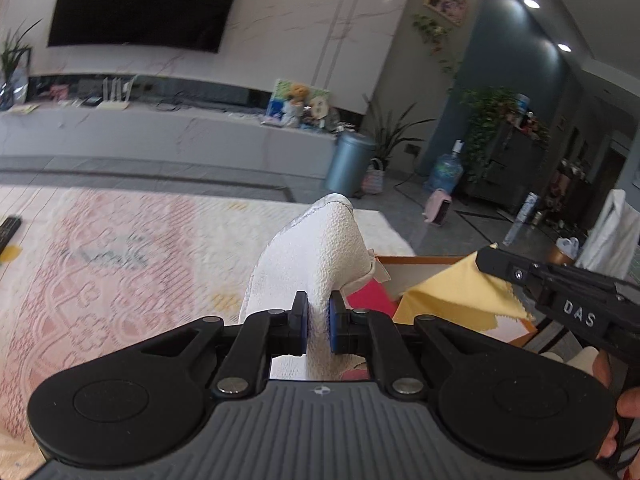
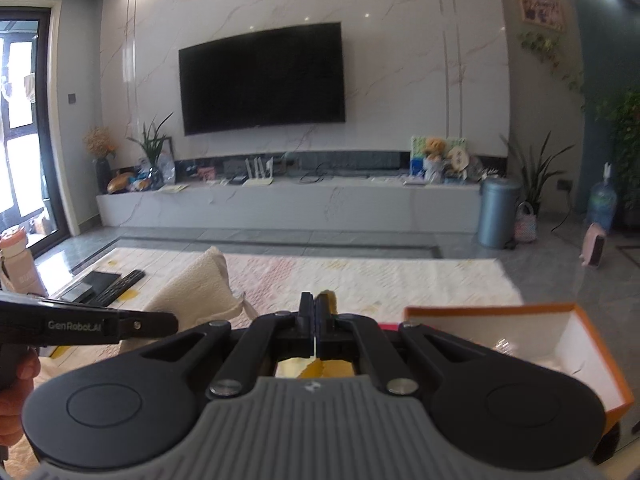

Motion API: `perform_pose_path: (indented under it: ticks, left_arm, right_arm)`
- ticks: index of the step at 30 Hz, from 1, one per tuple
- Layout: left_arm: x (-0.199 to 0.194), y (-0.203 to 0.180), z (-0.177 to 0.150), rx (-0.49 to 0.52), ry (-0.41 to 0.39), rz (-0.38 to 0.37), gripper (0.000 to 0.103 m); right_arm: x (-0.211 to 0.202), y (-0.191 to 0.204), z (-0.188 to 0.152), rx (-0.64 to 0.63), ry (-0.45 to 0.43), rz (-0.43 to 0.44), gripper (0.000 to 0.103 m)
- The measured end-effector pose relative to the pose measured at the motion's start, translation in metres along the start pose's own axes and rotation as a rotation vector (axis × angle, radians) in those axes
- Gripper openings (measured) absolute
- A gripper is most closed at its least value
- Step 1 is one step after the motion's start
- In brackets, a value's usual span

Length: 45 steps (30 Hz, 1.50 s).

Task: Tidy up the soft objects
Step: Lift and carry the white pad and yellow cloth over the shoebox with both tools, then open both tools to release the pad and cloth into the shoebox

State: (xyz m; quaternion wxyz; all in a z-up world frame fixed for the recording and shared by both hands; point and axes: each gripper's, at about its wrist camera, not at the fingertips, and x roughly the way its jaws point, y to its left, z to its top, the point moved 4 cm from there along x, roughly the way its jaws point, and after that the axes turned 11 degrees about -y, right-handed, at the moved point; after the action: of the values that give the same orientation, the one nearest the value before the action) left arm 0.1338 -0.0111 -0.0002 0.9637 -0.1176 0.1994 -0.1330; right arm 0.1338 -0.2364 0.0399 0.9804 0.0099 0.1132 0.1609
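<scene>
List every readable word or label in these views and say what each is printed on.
"DAS": on the right gripper body, seen from the left wrist view.
"GenRobot.AI": on the left gripper body, seen from the right wrist view.
Framed picture on the wall: print too blurred to read.
Pink bottle: lettering too blurred.

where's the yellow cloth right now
The yellow cloth is pinched in the right gripper, held up just right of the white towel that the left gripper grips, in front of the orange box.
</scene>
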Motion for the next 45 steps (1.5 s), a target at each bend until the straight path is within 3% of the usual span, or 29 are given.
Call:
perform_pose_path:
  ticks: [8,16,27,36,45]
  left_arm:
    - [0.037,-0.057,0.024,0.058,-0.009,-0.135,0.011]
    - [0.088,-0.112,0.031,0.119,0.029,-0.250,0.011]
    - [0.172,-0.166,-0.017,0.193,0.174,-0.343,0.011]
    - [0.220,-0.163,-0.063,0.176,0.315,-0.381,0.011]
    - [0.252,-0.144,-0.104,0.120,0.477,-0.328,0.012]
  right_arm:
    - [-0.014,-0.058,0.040,-0.092,-0.056,-0.121,0.000]
    - [-0.001,-0.116,0.044,-0.119,0.006,-0.219,0.000]
    - [0.035,-0.176,-0.008,-0.094,0.187,-0.294,0.000]
    - [0.065,-0.217,-0.063,-0.052,0.355,-0.330,0.000]
    - [0.087,-0.226,-0.103,-0.047,0.465,-0.314,0.000]
